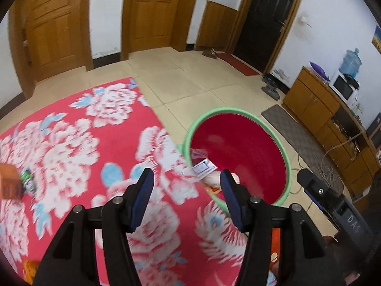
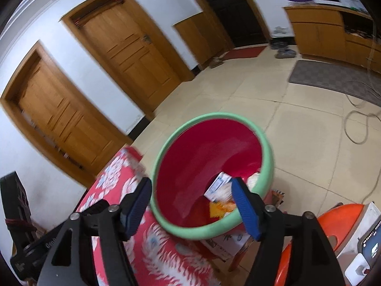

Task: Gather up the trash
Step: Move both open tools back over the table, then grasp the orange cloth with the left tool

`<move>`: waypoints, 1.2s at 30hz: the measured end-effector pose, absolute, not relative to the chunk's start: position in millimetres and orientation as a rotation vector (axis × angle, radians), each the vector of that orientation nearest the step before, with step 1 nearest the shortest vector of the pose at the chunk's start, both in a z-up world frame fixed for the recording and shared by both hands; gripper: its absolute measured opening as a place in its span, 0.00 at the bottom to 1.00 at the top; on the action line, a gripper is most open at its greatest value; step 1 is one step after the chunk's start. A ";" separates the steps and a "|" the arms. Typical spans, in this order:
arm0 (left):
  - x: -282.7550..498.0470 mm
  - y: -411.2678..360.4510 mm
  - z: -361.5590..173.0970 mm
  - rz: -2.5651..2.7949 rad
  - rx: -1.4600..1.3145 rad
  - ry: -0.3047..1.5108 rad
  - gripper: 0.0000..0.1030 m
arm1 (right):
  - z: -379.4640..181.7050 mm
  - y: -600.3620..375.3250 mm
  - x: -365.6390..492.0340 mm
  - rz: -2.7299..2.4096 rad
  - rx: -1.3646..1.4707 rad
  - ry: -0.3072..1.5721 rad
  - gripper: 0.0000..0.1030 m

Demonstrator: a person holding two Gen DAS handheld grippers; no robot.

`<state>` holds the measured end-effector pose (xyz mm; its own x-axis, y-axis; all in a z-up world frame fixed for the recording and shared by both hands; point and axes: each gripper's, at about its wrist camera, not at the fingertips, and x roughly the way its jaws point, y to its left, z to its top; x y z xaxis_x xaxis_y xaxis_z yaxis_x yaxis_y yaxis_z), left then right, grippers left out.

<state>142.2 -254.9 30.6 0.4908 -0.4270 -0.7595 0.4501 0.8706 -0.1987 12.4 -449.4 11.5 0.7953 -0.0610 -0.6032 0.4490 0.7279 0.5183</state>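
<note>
Both the left gripper (image 1: 187, 183) and right gripper (image 2: 191, 190) stand open, holding nothing, above the red bin (image 2: 268, 157) (paper trash (image 2: 218, 187) lies inside).

Empty right tool (image 2: 191, 203) over red bin (image 2: 190, 166) (trash (image 2: 218, 187) inside)

Open tiled floor (image 1: 190, 81) lies beyond the green-rimmed bin (image 2: 266, 166); cabinets (image 1: 316, 104) and loose cables (image 2: 357, 128) crowd one side.
</note>
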 end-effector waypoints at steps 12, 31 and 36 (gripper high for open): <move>114.8 -163.5 33.7 -0.363 -0.018 0.908 0.58 | 32.2 -399.2 8.4 -0.177 0.619 0.616 0.71; 80.4 -25.9 8.7 -0.117 -0.128 0.942 0.58 | 39.8 -315.9 9.4 0.005 0.510 0.678 0.71; 79.1 -5.8 -5.8 -0.087 -0.177 0.969 0.58 | 37.6 -295.7 13.3 0.035 0.477 0.701 0.71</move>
